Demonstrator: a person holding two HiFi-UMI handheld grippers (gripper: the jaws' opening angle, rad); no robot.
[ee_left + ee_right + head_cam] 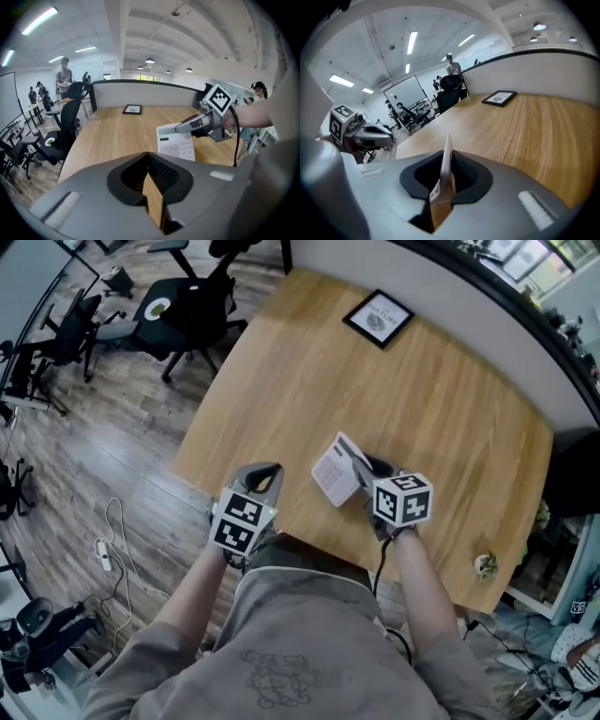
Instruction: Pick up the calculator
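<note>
The white calculator (334, 471) hangs tilted above the wooden table (431, 399), gripped at its right side by my right gripper (357, 465). In the right gripper view its thin edge (446, 164) stands upright between the ribbed pads, which press on it. The left gripper view shows its keypad face (176, 144) under the right gripper's silver finger (188, 125). My left gripper (265, 471) hovers over the table's near edge, left of the calculator, its tips together and nothing in them.
A black-framed picture (379, 318) lies at the table's far side. A small round object (485, 564) sits near the right front corner. Office chairs (187, 301) stand on the floor to the left, and a white cable (114, 538) trails there.
</note>
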